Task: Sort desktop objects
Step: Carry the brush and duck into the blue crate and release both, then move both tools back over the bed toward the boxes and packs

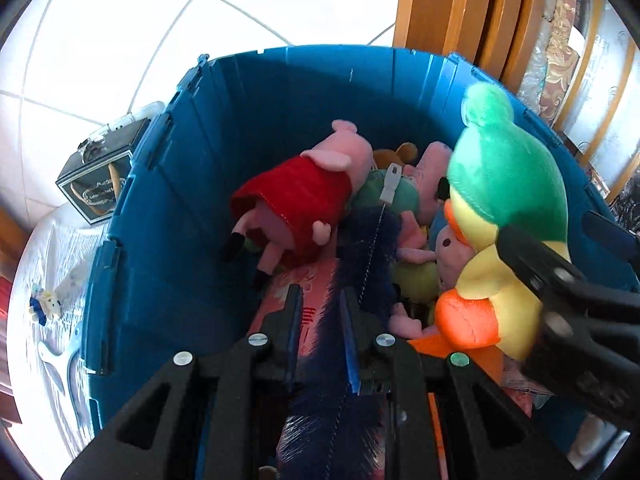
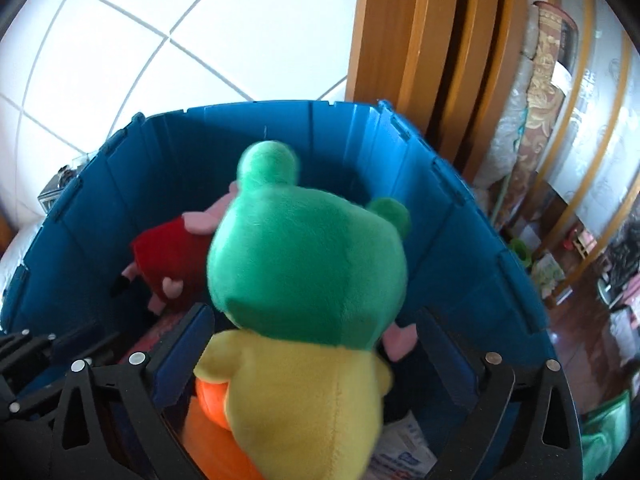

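White floor tiles (image 1: 120, 40) and a wooden door frame (image 2: 400, 40) lie beyond a blue plastic bin (image 1: 168, 200) standing against a table under white cloth (image 1: 48, 264). On that cloth, beside the bin wall, rest a dark box (image 1: 96, 176) and a tiny doll (image 1: 44, 304). Inside the bin, a pink pig plush in a red dress (image 1: 304, 196) lies on its side atop other soft toys. The left gripper (image 1: 320, 308), jaws narrow, pinches a dark blue bristle brush (image 1: 368, 248) reaching down toward the toys. The right gripper (image 2: 312, 332) stands wide, its pads clear of a yellow duck plush with a green hood (image 2: 304, 280) that sits between them, over the bin.
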{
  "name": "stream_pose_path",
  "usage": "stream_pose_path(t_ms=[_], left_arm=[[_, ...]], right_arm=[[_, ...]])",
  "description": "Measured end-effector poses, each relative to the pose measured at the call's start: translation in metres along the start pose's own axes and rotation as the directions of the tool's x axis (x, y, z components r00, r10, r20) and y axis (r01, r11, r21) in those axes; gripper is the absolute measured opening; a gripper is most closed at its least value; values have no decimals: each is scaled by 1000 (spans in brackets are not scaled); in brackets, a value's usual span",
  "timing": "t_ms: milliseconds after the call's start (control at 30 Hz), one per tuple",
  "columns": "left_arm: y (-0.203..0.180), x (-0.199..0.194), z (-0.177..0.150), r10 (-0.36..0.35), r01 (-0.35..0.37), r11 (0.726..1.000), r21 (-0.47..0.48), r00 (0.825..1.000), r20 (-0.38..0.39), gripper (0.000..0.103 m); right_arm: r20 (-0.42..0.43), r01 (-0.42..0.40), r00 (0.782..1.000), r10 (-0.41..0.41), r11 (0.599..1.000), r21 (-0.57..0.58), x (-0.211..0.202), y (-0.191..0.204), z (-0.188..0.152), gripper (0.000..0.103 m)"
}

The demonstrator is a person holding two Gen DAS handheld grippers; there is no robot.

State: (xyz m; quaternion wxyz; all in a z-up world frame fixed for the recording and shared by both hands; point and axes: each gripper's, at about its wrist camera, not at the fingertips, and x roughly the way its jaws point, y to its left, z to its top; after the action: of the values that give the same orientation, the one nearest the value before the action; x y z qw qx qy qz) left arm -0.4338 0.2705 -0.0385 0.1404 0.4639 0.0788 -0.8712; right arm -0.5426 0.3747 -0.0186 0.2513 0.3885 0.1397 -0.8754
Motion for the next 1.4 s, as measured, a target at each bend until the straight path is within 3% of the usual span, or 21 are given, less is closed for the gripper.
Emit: stream_pose_path(t_ms=[300,567,633,700,767,1133,1300,1333,1400], left_arm=[[-16,-31,-6,-13,7,998,69,997,82,19],[-12,-82,-25,-85,72,995,69,977,194,20],[-14,-89,-33,-107,92,992,82,973,202,32],[-16,-96,-40,-121,104,991,87,968,220,52],[-17,-104,-47,-116,94,991,99,961,252,58],[-1,-140,-73,-119,89,991,99,927,357,60],[23,-156,-82,-109,87,994,73,910,400,60],[29,-158,-84,-101,82,995,64,907,408,63],[46,-164,-89,-82,73,997,37,897,434,83]], right_arm=[[125,59,990,-58,998,-3,-73,-13,-16,103],[198,106,974,-111,994,33,-113,-28,-42,103],[204,116,971,-122,992,43,-117,-31,-49,103],[200,136,969,-144,989,49,-118,-33,-55,103],[190,143,970,-152,988,58,-118,-35,-64,103],[113,155,980,-165,984,90,-106,-38,-102,103],[152,128,978,-141,987,95,-122,-21,-106,103],[165,118,977,-132,989,88,-126,-16,-106,103],[199,89,975,-100,994,64,-135,3,-104,103]])
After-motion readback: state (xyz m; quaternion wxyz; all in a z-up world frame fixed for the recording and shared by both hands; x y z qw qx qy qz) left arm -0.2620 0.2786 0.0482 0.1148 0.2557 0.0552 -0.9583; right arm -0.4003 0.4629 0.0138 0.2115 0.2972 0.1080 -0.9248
